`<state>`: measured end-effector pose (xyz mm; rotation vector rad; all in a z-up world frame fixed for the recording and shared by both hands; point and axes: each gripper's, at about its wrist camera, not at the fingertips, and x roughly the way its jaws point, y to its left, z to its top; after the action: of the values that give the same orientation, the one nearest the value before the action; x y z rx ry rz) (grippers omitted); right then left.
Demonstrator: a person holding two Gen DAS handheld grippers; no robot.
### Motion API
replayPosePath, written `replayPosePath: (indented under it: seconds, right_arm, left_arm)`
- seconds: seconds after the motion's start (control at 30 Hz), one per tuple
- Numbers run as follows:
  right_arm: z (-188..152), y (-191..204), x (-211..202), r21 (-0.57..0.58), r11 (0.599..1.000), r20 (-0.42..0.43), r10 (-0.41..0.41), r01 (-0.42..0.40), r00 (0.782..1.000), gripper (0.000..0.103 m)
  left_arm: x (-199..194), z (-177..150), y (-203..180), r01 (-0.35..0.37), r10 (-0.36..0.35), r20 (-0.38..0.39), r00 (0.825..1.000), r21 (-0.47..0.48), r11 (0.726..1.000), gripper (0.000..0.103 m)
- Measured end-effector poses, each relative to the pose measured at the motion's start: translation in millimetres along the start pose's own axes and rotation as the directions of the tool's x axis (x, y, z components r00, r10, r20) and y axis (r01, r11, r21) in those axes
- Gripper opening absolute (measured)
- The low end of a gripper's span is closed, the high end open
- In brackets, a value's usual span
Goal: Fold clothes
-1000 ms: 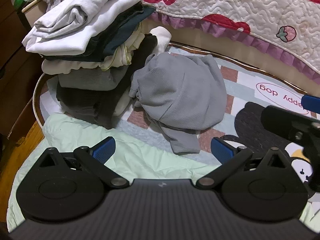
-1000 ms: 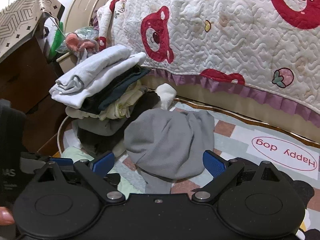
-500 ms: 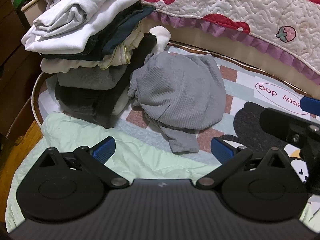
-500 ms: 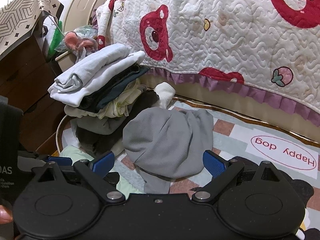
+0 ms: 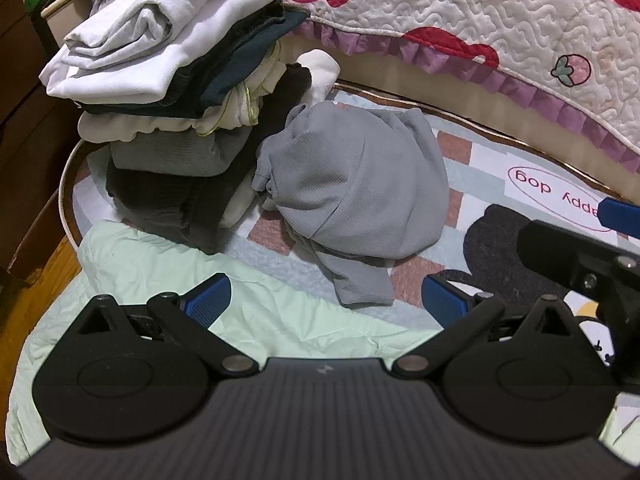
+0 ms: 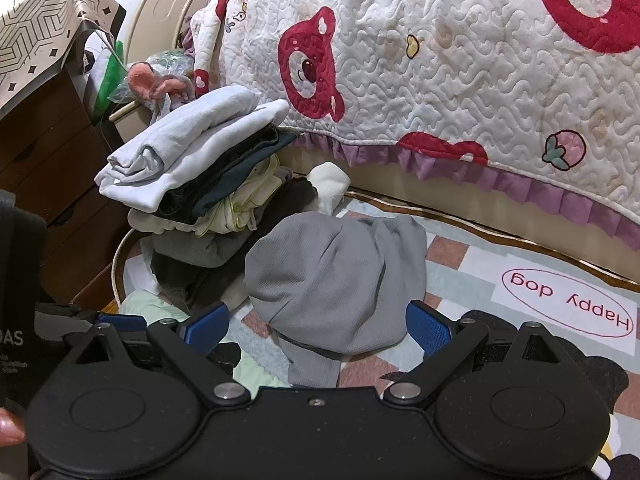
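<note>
Left wrist view: patterned rug (image 5: 480, 168) beside a quilted bed (image 5: 500, 20); both grippers' jaws apart, empty.

The rug (image 6: 460, 276) carries the words "Happy dog" (image 6: 568, 304) in dark red inside a red oval, printed upside down toward the camera, at the right. At the near left edge, a black device (image 6: 18, 304) shows white letters "DAS", cut off by the edge; the smaller print beneath cannot be read.

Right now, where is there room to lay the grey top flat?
The mat is bare between the grey top and the "Happy dog" oval, below the quilt. Left is crowded: the stack of folded clothes touches the top.
</note>
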<state>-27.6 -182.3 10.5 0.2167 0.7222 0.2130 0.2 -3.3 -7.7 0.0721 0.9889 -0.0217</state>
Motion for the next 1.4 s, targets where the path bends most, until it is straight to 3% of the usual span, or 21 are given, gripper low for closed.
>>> replayPosePath:
  seconds: [0.2,0.37,0.5,0.57,0.6,0.63,0.67,0.7,0.73,0.77,0.83,0.97,1.07,1.23,1.27,1.33,1.4]
  right_arm:
    - [-4,-3,6,-0.023,1.000,0.035,-0.001,0.002,0.999,0.097]
    - [-21,-4,24,-0.130,0.991,0.132,-0.024,0.041,0.991,0.097]
    - [-30,-10,54,-0.181,0.983,0.099,0.008,0.010,0.995,0.097]
    - [-30,-14,70,-0.176,0.984,0.070,0.040,-0.027,0.997,0.090]
    - [-31,-14,78,-0.191,0.980,0.060,0.058,-0.045,0.997,0.077]
    - [-32,-14,88,-0.214,0.975,0.049,0.076,-0.064,0.996,0.054]
    - [-32,-12,96,-0.230,0.970,0.037,0.091,-0.080,0.995,0.042]
    - [-32,-12,104,-0.241,0.966,0.024,0.101,-0.092,0.995,0.021]
    - [-31,-12,112,-0.250,0.963,0.010,0.109,-0.103,0.994,0.007]
    - [-31,-12,120,-0.258,0.959,-0.004,0.118,-0.115,0.993,0.005]
    - [-29,-15,130,-0.254,0.960,-0.017,0.117,-0.118,0.993,0.005]
    - [-27,-20,145,-0.256,0.960,-0.037,0.107,-0.113,0.994,0.005]
    - [-30,-23,150,-0.284,0.953,-0.068,0.085,-0.101,0.994,0.005]
    - [-37,-40,161,-0.219,0.969,-0.118,0.090,-0.114,0.989,0.012]
    - [-36,-47,166,-0.184,0.976,-0.127,0.096,-0.118,0.987,0.017]
    - [-33,-65,182,-0.077,0.990,-0.140,0.104,-0.115,0.985,0.050]
    - [-26,-90,200,0.099,0.986,-0.135,0.147,-0.134,0.980,0.056]
  left_arm:
    - [9,1,3,0.002,-0.002,-0.003,1.000,-0.008,1.000,0.103]
    - [24,4,28,-0.036,0.046,0.072,0.996,-0.133,0.990,0.103]
    - [44,8,42,-0.088,0.106,0.131,0.986,-0.133,0.987,0.103]
    - [59,10,51,-0.072,0.100,0.162,0.982,-0.172,0.982,0.102]
    - [69,12,55,-0.045,0.076,0.159,0.984,-0.187,0.981,0.100]
    - [81,16,58,-0.018,0.045,0.137,0.990,-0.197,0.980,0.092]
    - [93,20,61,0.009,0.015,0.111,0.994,-0.208,0.978,0.086]
    - [104,25,64,0.034,-0.016,0.086,0.996,-0.219,0.975,0.070]
    - [116,30,64,0.047,-0.034,0.062,0.998,-0.221,0.974,0.057]
    - [127,36,64,0.055,-0.048,0.038,0.998,-0.221,0.974,0.053]
    - [143,44,58,0.045,-0.042,0.016,0.999,-0.181,0.982,0.046]
    - [165,56,40,-0.013,0.018,0.045,0.999,-0.107,0.994,0.046]
    - [176,66,31,-0.040,0.046,0.080,0.996,-0.073,0.997,0.050]
    - [198,66,32,0.004,0.004,0.111,0.994,-0.067,0.998,0.066]
    - [203,64,36,0.034,-0.027,0.096,0.995,-0.078,0.996,0.067]
    - [214,60,44,0.109,-0.104,0.058,0.993,-0.110,0.988,0.070]
    - [226,57,58,0.192,-0.189,0.032,0.981,-0.182,0.964,0.076]
